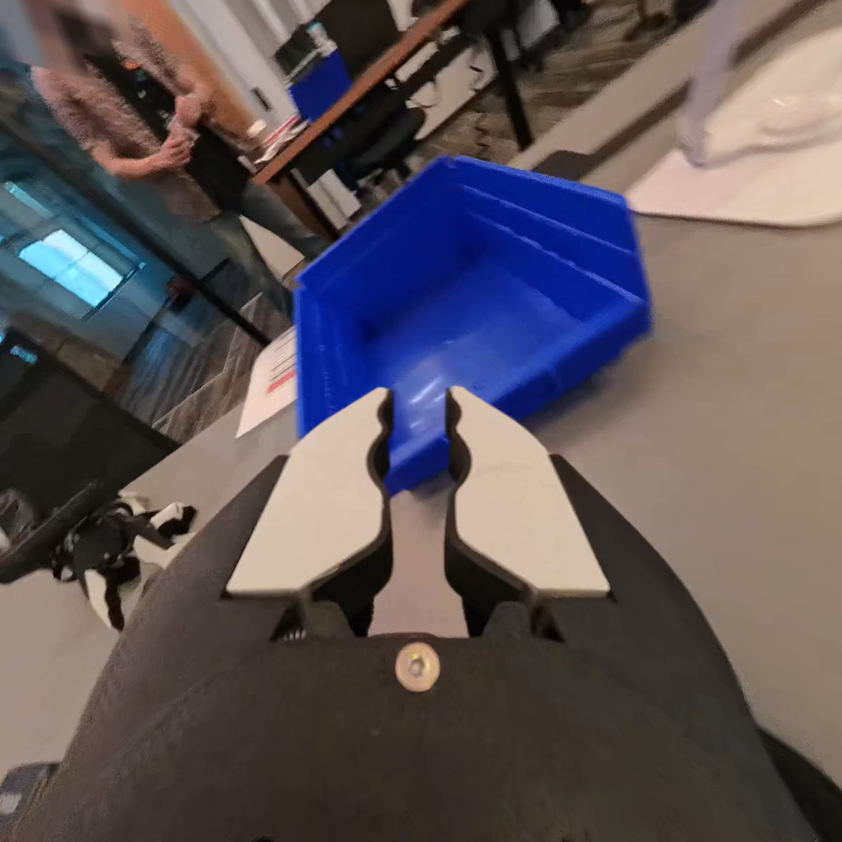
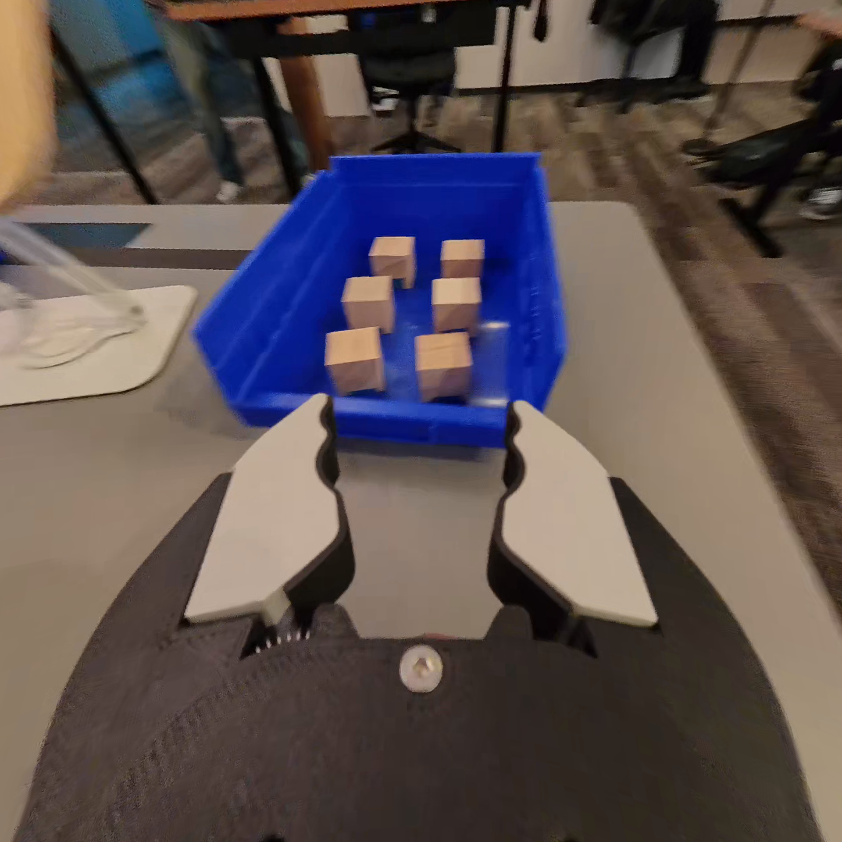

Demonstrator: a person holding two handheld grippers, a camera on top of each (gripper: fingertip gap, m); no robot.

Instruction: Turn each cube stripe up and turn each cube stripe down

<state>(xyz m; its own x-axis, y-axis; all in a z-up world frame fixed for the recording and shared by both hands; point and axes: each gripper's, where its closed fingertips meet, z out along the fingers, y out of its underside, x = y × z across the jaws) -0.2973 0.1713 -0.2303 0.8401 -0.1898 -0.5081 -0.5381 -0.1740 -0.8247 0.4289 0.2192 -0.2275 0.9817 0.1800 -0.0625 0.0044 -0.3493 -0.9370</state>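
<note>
Cubes (image 2: 405, 314) sitting six in the bin (image 2: 255, 319) mid-tabletop (image 2: 638, 455), no stripes showing; judging all flips pending. Right claw (image 2: 420, 426) spreading wide, left claw (image 1: 419, 412) parting slightly, both gripping nothing.

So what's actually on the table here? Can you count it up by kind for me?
Wooden cubes: 6, all in one blue bin
Blue bins: 2, one holding the cubes, one with none
White mat: 1
Sheet of paper: 1
Total: 10
</note>
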